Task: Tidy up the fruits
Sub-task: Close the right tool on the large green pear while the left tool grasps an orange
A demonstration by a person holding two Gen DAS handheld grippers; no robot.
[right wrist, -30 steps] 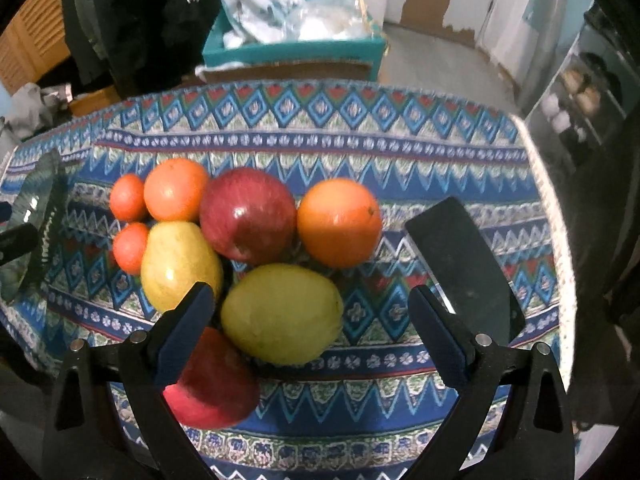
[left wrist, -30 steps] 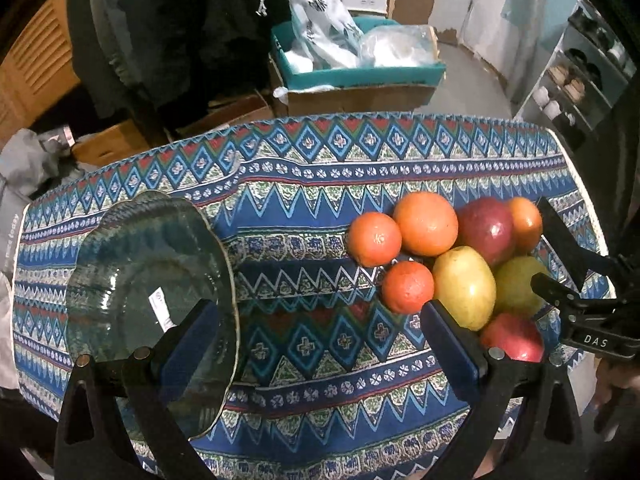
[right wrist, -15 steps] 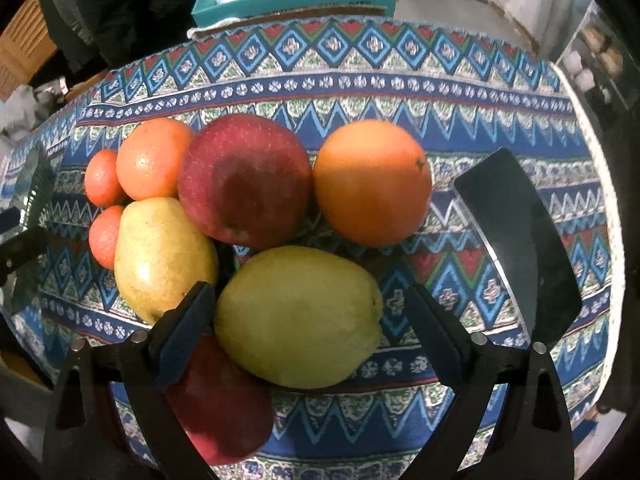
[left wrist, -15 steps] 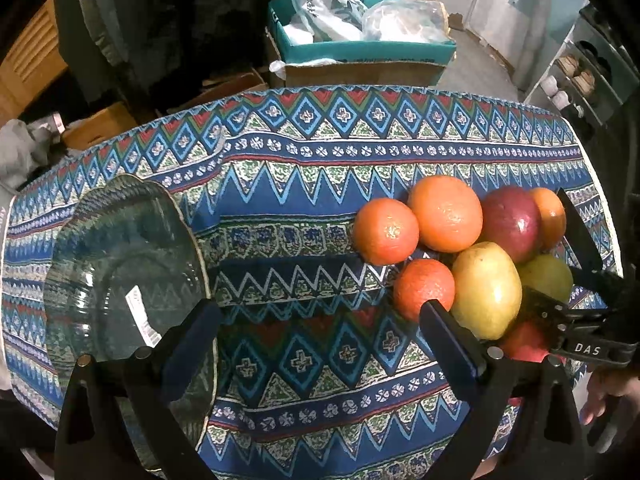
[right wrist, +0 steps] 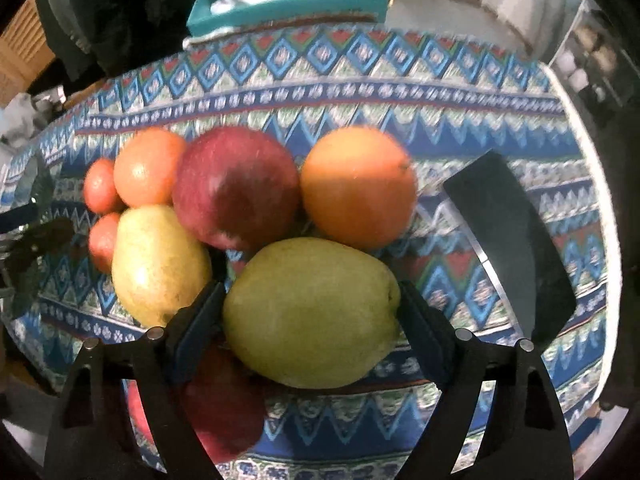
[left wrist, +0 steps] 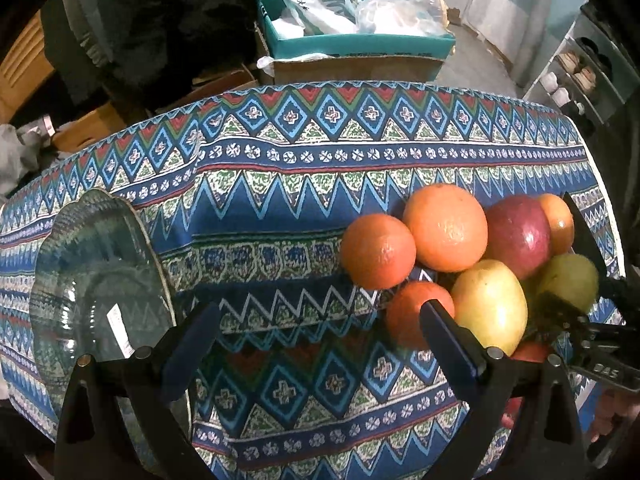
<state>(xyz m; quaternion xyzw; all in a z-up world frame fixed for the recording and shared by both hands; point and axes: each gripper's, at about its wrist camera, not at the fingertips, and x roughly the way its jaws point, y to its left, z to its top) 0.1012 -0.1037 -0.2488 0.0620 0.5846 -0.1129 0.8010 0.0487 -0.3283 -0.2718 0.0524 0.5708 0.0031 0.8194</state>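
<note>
Fruit is sitting in a tight cluster on the patterned tablecloth (left wrist: 280,184), toward its right end as your left wrist camera sees it. Your right gripper (right wrist: 310,312) is straddling the green pear (right wrist: 312,312), and its jaws have just been closing around it; both blue pads are now pressing against the pear's flanks, so you are gripping it. The pear is lying at the near edge of the pile, with the large red apple (right wrist: 236,188) and a big orange (right wrist: 358,188) just behind it, both looking close enough to touch it. A yellow pear (right wrist: 158,264) is leaning beside your left pad, and a second red apple (right wrist: 224,412) is lying under that finger, partly hidden. Farther left, a medium orange (right wrist: 148,172) and two small mandarins (right wrist: 98,186) are bunching together against the yellow pear. A dark flat object (right wrist: 516,248) is lying on the cloth to the right of the fruit; what it is cannot be told.

Your left gripper (left wrist: 320,340) is hanging with its fingers spread wide and nothing between them, over bare cloth. Its right finger is overlapping a small mandarin in the view, though contact cannot be judged. The clear glass plate (left wrist: 96,272) is sitting at the left end of the cloth, well apart from the fruit, with a white sticker on it. A teal box (left wrist: 356,40) holding plastic bags is standing beyond the table.
</note>
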